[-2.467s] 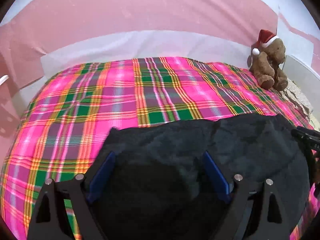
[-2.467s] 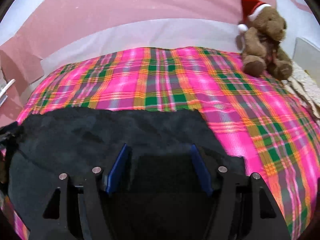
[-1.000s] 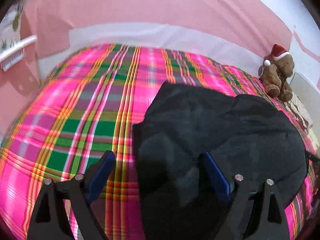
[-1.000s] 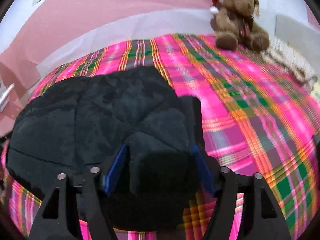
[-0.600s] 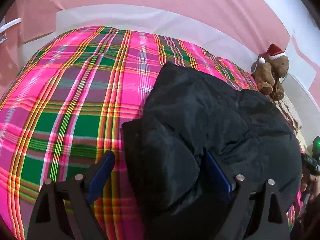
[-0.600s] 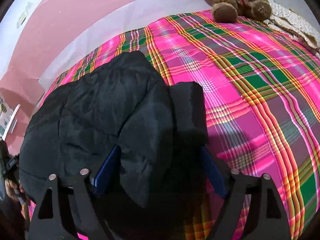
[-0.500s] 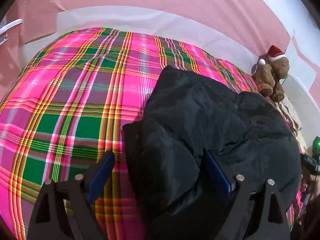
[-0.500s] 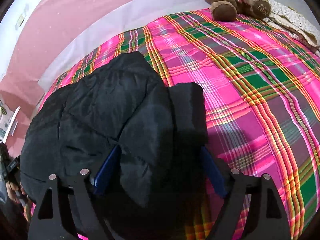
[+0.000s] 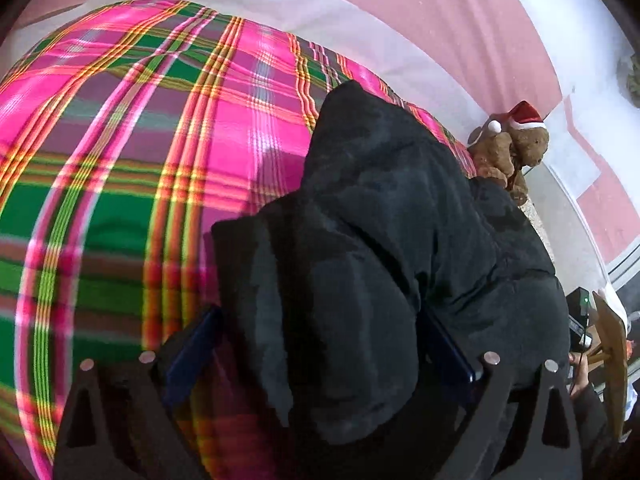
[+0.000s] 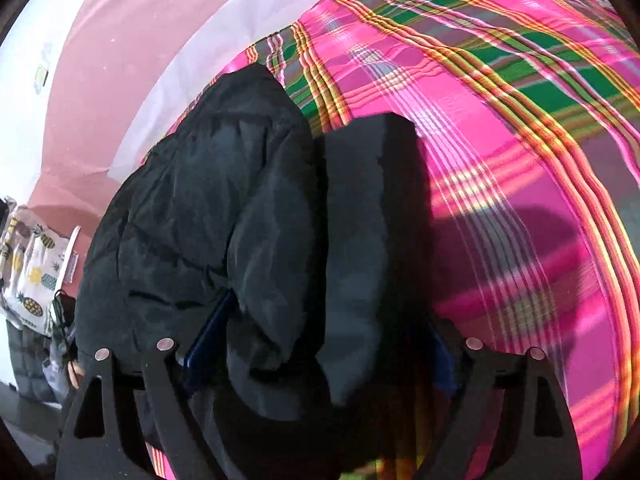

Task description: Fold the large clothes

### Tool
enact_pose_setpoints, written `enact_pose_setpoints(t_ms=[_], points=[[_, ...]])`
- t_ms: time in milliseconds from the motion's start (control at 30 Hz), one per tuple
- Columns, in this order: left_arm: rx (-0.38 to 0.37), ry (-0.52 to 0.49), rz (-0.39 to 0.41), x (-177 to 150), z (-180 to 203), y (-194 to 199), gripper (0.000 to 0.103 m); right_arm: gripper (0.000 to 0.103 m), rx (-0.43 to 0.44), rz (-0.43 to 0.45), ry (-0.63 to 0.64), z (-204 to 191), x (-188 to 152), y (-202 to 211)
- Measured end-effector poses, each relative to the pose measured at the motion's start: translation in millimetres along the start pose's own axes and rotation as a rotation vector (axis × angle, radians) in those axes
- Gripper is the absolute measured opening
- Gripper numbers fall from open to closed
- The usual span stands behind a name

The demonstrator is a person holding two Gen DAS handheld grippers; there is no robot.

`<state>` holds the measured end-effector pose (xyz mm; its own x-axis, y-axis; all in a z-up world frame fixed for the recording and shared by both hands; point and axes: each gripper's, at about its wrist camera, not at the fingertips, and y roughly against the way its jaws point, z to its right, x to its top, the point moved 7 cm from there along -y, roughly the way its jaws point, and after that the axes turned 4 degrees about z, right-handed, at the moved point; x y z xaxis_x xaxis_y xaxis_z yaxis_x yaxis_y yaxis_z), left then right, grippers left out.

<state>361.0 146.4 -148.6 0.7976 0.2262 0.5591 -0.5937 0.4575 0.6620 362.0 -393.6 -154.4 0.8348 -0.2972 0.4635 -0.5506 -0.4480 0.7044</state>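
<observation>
A black padded jacket (image 9: 384, 240) lies bunched on a pink and green plaid bed cover (image 9: 120, 184). In the left wrist view its near left end fills the space between the wide-spread blue-padded fingers of my left gripper (image 9: 320, 352). In the right wrist view the jacket (image 10: 224, 208) and its flat sleeve or flap (image 10: 372, 200) fill the space between the wide-spread fingers of my right gripper (image 10: 320, 344), on the plaid cover (image 10: 520, 160). Neither pair of fingers pinches the cloth.
A brown teddy bear with a red Santa hat (image 9: 516, 148) sits at the bed's far right corner against the pink wall (image 9: 400, 12). A pineapple-print cloth (image 10: 28, 272) hangs at the left of the right wrist view. A wooden chair (image 9: 612, 352) stands right of the bed.
Both grippers have pulled back and tilted down over the near ends of the jacket, which went from spread flat to folded into a thicker bundle. The jacket now looms larger in both views.
</observation>
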Motion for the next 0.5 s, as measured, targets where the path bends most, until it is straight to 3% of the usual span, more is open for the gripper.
enact_pose_setpoints(t_ms=[133, 300, 500], points=[[0.001, -0.010, 0.008, 2, 3, -3, 0.100, 0.085, 0.000, -0.010, 0.024, -4, 6, -8], [-0.016, -0.021, 0.015, -9, 6, 3, 0.097, 0.071, 0.027, -0.018, 0.068, -11, -3, -2], [-0.037, -0.032, -0.004, -2, 8, -8, 0.097, 0.069, 0.050, -0.041, 0.073, -13, 6, -16]])
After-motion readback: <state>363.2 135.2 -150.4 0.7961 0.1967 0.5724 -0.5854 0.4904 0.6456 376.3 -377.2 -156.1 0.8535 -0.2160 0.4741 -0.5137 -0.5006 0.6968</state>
